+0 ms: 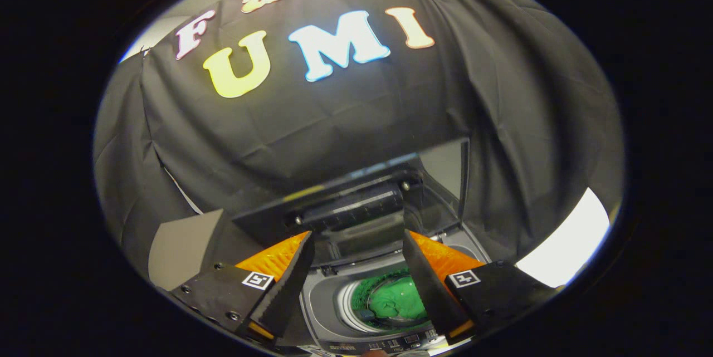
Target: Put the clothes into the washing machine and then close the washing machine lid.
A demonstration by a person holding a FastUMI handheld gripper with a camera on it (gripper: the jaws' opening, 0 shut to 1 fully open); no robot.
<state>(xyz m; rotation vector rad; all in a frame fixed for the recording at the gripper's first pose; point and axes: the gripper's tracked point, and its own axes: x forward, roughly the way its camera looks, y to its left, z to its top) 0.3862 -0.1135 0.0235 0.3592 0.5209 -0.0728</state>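
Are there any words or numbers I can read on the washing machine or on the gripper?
Washing machine control panel: small print and marks, too small and blurred to read.
Gripper, open above the drum with the green clothes: a square patterned tag on each side, no words.
Raised lid: nothing readable.

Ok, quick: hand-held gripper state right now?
Hand-held gripper: open, holding nothing, above the washing machine, green clothes in the drum, lid up.
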